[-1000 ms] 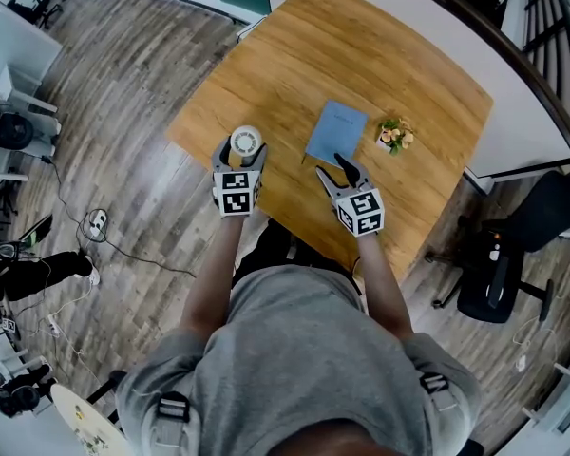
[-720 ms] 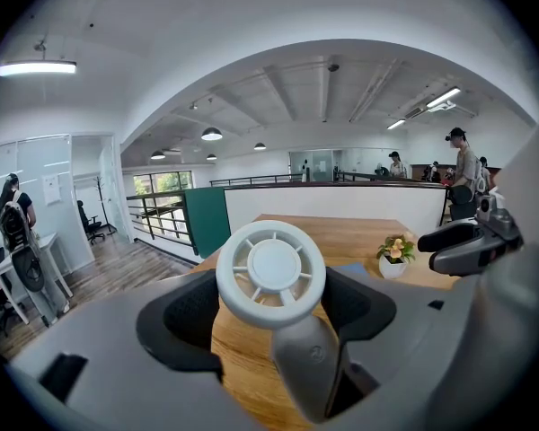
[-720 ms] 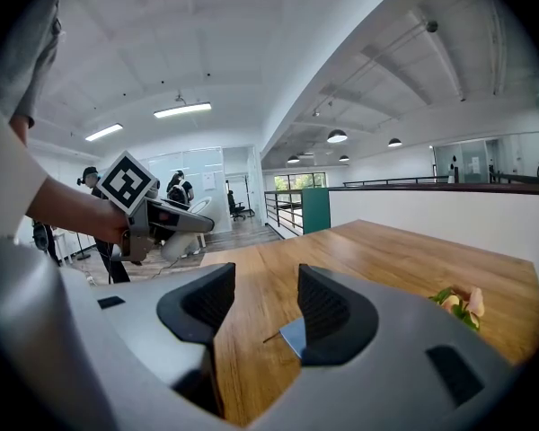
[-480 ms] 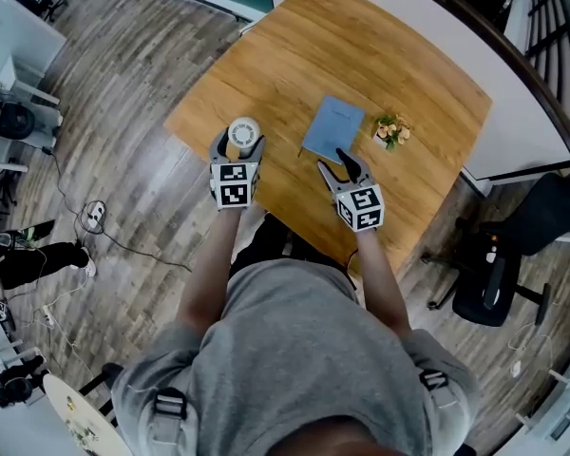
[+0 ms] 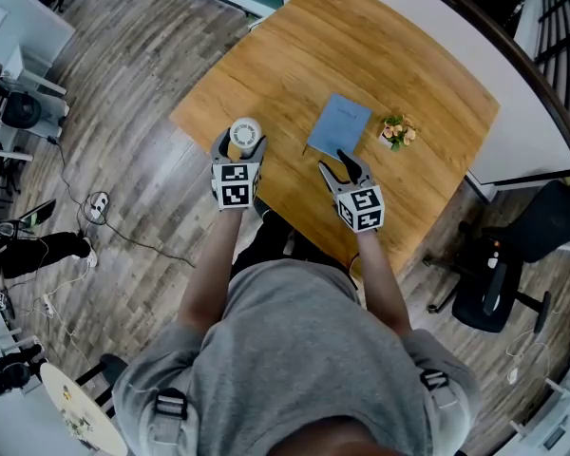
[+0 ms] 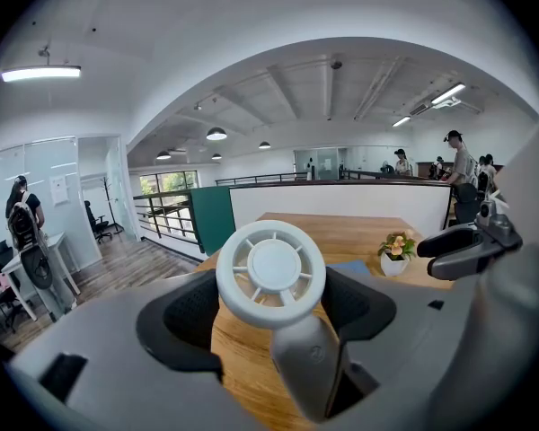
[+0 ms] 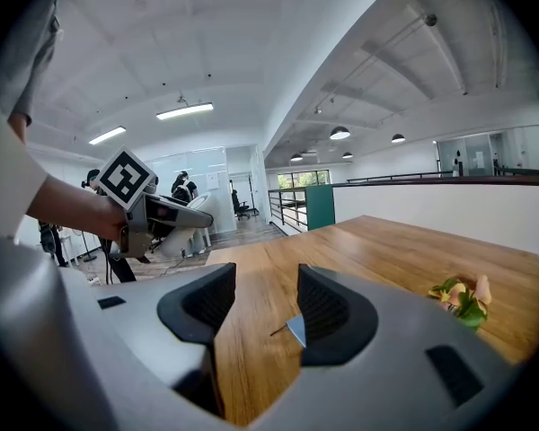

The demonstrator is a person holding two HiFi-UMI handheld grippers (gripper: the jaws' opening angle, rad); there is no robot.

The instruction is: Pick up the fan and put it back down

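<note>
White plastic fan (image 6: 271, 272) at the near left edge of the wooden tabletop (image 5: 361, 55), caught in the left gripper (image 5: 239, 145): jaws closed in on it from both sides just below the round grille, handle running back between them toward the gripper body. Appears tilted and carried rather than standing on its own; hard to say whether quite clear of the wood. Probably light and stiff, being hollow plastic. Smooth on the handle, so liable to slip or swivel under a weak pinch. Thin in the grille ribs, likely the fragile part, so best taken by the neck or handle and not by the ring. Looks top-heavy as well: calls for setting down squarely on its base, or laying flat. Further right, toward the middle, a blue notebook (image 5: 338, 126) lying flat. Just short of it on the near side, right gripper (image 5: 344, 167) with jaws spread wide and nothing between them, only bare wood and a corner of the notebook showing through the gap. Beyond, toward the right edge, a small pot of flowers (image 5: 393, 133) just beside the notebook
</note>
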